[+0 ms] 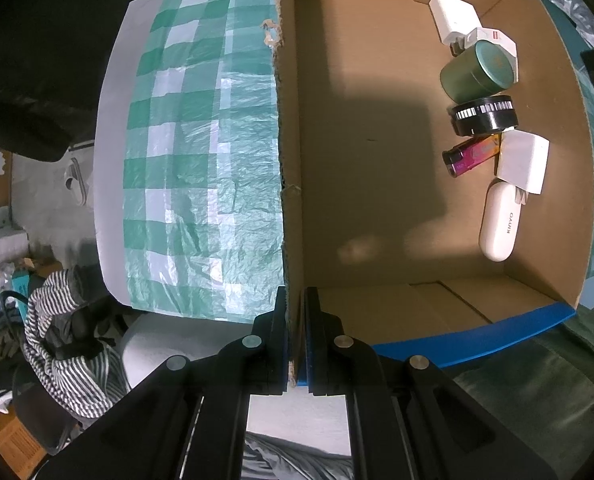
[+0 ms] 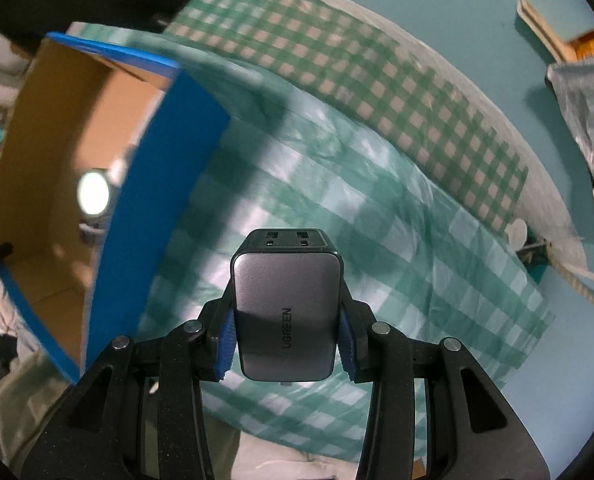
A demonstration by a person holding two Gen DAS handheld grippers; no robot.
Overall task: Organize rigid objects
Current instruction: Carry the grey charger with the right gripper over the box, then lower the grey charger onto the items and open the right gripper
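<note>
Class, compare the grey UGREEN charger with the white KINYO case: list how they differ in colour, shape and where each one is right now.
The grey UGREEN charger is dark and blocky with flat faces; the white KINYO case is pale and a rounded capsule shape. The charger is clamped in the right tool, above the checked cloth; the case lies loose inside the cardboard box. Both carry a printed brand name.

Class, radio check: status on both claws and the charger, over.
Left claw shut on box wall. Right claw shut on grey charger, above the cloth. Nothing in the way.
</note>
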